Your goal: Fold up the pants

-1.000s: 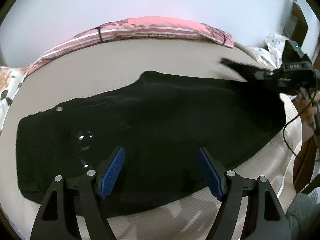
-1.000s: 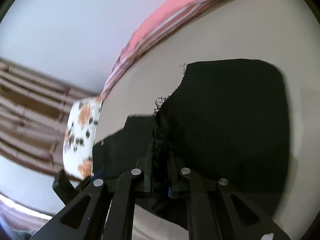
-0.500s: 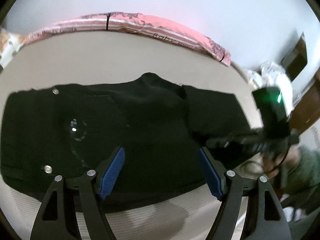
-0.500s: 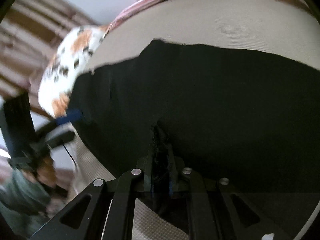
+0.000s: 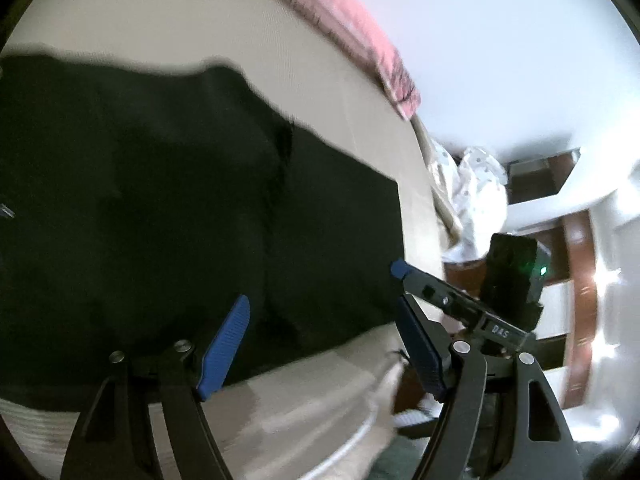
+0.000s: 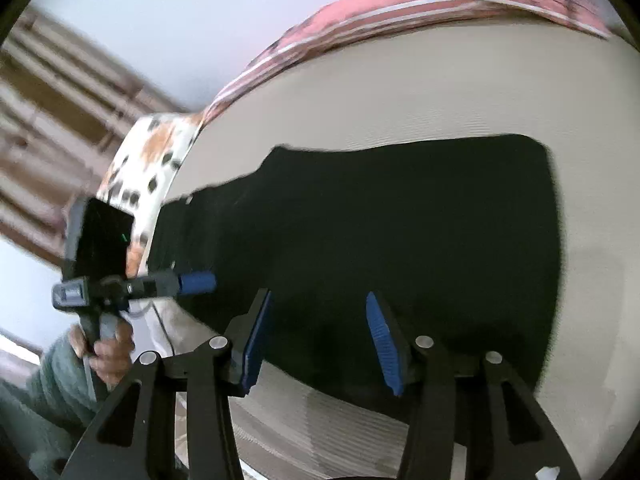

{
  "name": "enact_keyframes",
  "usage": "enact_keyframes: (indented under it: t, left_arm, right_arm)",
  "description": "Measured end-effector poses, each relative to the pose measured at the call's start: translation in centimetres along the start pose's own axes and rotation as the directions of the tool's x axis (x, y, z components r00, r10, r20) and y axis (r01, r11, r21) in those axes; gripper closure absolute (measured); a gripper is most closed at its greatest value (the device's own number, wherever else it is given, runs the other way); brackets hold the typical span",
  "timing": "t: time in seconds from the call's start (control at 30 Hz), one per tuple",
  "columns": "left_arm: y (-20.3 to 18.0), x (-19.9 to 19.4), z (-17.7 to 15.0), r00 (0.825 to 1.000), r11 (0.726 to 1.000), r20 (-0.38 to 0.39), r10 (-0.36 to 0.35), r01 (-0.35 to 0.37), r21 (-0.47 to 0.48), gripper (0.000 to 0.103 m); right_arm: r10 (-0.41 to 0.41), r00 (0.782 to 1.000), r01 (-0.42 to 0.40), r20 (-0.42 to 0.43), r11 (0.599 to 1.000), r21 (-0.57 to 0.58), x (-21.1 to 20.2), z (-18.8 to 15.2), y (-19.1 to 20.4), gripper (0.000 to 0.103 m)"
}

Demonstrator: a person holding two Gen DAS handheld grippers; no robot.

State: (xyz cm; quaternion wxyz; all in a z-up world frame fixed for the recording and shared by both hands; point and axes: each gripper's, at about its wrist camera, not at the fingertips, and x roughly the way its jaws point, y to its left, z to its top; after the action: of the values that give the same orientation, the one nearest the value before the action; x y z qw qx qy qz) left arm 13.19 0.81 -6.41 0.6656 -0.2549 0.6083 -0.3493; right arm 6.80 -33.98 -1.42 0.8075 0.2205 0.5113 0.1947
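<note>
The frayed hem has been released by the right gripper, its jaws opening; the black fabric pants are laid folded on the beige ribbed mattress. The left gripper is held spread, empty.

The pants lie flat on the bed; a blanket runs along the bed's far edge at twelve o'clock, a pillow sits at ten o'clock beyond the waistband end in the right wrist view

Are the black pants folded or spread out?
Folded. The black pants lie as a short block on the bed, with one layer's edge across the other.
</note>
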Motion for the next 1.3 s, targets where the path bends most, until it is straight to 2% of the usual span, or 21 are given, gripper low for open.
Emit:
enact_keyframes:
  t: [0.1,0.17,0.23,0.3,0.33,0.47,0.63,0.83,0.9,0.97,1.0,1.07,1.2,1.3]
  left_arm:
    - [0.4,2.0,0.3,0.998,0.998,-0.059,-0.022,0.018,-0.066,0.029]
    - [0.8,3.2,0.3,0.994,0.992,-0.103,-0.045,0.032,-0.125,0.033]
    - [1.4,4.3,0.2,0.987,0.982,-0.141,-0.072,0.045,-0.186,0.045]
    - [2.0,5.4,-0.1,0.981,0.975,-0.187,-0.042,-0.001,-0.221,0.053]
    - [2.2,5.7,-0.2,0.981,0.973,-0.193,-0.028,-0.018,-0.230,0.057]
    - [2.5,5.2,-0.4,0.983,0.965,-0.177,-0.040,-0.008,-0.261,0.057]
    - [2.4,4.3,-0.6,0.988,0.973,-0.151,0.015,-0.049,-0.227,0.057]
    - [3.2,5.2,-0.7,0.984,0.969,-0.178,-0.024,-0.021,-0.245,0.057]
    - [2.4,5.8,-0.7,0.984,0.975,-0.175,-0.008,-0.031,-0.219,0.059]
    - [2.2,6.0,-0.9,0.983,0.978,-0.183,0.024,-0.061,-0.200,0.083]
    - [2.5,6.4,-1.1,0.980,0.975,-0.197,0.023,-0.066,-0.210,0.091]
    - [2.6,6.5,-1.5,0.984,0.975,-0.176,0.021,-0.059,-0.214,0.093]
    - [0.9,5.6,-1.8,0.989,0.988,-0.134,0.069,-0.086,-0.125,0.094]
    - [0.4,4.8,-2.1,0.990,0.991,-0.116,0.084,-0.095,-0.092,0.095]
  right_arm:
    - [0.001,1.000,-0.002,0.018,0.998,0.062,-0.5,-0.4,-1.5,0.056]
    - [0.003,1.000,-0.005,0.021,0.996,0.091,-0.1,-0.6,-1.4,0.056]
    - [0.010,1.000,-0.014,0.029,0.993,0.118,0.0,-0.8,-2.0,0.056]
    - [0.024,0.999,-0.028,0.034,0.991,0.134,0.6,-0.8,-1.8,0.055]
    - [0.030,0.999,-0.035,0.037,0.990,0.139,0.5,-0.8,-2.0,0.055]
    - [0.032,0.998,-0.037,0.048,0.991,0.125,0.5,-0.7,-1.8,0.054]
    - [0.039,0.998,-0.046,0.052,0.989,0.144,0.8,-0.7,-2.3,0.053]
    - [0.049,0.997,-0.058,0.057,0.983,0.172,1.1,-0.5,-2.8,0.053]
    - [0.049,0.997,-0.059,0.058,0.983,0.173,1.1,-0.5,-2.9,0.053]
    - [0.043,0.997,-0.053,0.058,0.984,0.171,1.1,-0.5,-2.9,0.053]
    - [0.037,0.998,-0.046,0.056,0.985,0.168,1.1,-0.5,-2.9,0.053]
    - [0.025,0.998,-0.033,0.050,0.986,0.165,1.2,-0.5,-2.8,0.053]
    - [0.010,0.999,-0.016,0.041,0.987,0.161,1.0,-0.5,-2.6,0.053]
    - [-0.002,1.000,-0.002,0.030,0.990,0.141,0.8,-0.6,-2.4,0.053]
